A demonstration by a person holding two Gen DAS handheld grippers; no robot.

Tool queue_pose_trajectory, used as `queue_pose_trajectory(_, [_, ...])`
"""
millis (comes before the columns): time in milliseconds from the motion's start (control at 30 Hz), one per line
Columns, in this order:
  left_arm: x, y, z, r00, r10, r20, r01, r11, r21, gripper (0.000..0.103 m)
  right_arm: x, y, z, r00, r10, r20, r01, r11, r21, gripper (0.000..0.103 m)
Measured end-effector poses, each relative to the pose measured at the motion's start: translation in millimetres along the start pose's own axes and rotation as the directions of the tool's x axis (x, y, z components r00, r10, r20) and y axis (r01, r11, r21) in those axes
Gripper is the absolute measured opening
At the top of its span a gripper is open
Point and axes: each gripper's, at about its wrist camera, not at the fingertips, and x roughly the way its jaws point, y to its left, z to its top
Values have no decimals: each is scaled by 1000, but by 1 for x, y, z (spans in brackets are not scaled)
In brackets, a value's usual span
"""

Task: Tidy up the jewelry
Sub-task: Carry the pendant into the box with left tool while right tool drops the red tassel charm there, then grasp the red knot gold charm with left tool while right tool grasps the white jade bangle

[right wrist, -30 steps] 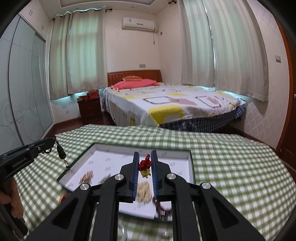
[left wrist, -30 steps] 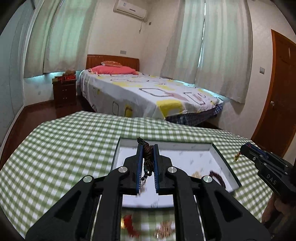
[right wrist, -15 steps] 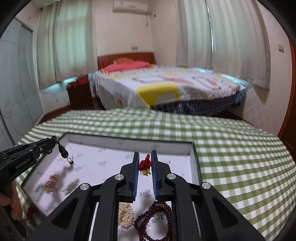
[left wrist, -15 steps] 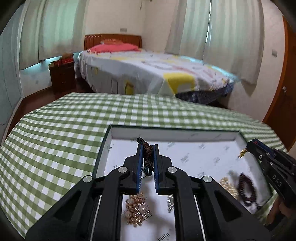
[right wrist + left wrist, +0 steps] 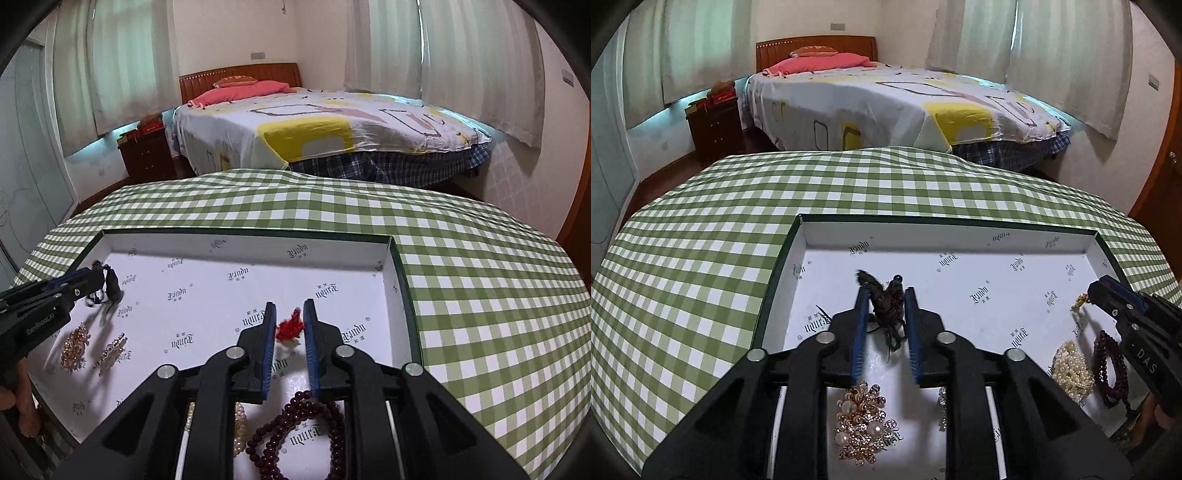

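1. Since 0.5 s ago, both jaw pairs have been spread; each trinket was pinched then and now sits loose between the pads.
2. Left gripper (image 5: pixel 885 295): jaws parted, dark tassel (image 5: pixel 888 308) seen in the gap over the box (image 5: pixel 945 220) floor, far-left area. Contact with either pad cannot be told.
3. Right gripper (image 5: pixel 290 310): jaws parted, red charm (image 5: pixel 290 328) lying on the floor between them, right half.
4. Already in the box: gold brooch (image 5: pixel 863 424) and clip (image 5: pixel 110 350) at left, pearls (image 5: pixel 1073 369) and dark bead bracelet (image 5: pixel 295 432) at near right.
5. Surface: green-white check cloth (image 5: pixel 480 295), box resting on it.
6. Room: bed (image 5: pixel 332 125) with patterned sheet and pink pillow beyond the table, wood nightstand (image 5: pixel 714 125) to its left, pale curtains (image 5: pixel 1071 51) drawn.
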Motion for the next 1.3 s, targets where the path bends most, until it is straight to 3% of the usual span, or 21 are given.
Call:
queue_pose_trajectory(67, [-1,0,0,1000,1,4,-1,1000,4,34,-1,-1,0,1000,2,2,-2,1000,5,31])
queue_pose_trajectory(267, [-5,0,-2,1000,0,12,0,1000,2,46,-5,-2,-1,1000,6,13,-6,1000,8,43])
queue_pose_trajectory(500, [-26,8,-4,997,-31,72,32,999,-18,57,-22,-2,-2,998,9,58,-10,1000,17,47])
queue_pose_trajectory(667, [-66,17,-4,980,-55,191,65,997,-44,59,-51,3,-1,992,15,125,-17,1000,12,50])
queue_pose_trajectory(867, [-115,31,-16,950,-21,311,46,996,-72,64,-92,14,-9,977,15,214,-16,1000,2,54])
queue_pose_trajectory(1067, [-146,45,-37,941,16,337,22,994,-108,64,-120,28,-32,967,10,256,-2,999,-32,57])
queue_pose_trajectory(1300, [-159,57,-70,950,43,310,4,989,-147,64,-127,42,-66,971,19,237,-8,999,-45,62])
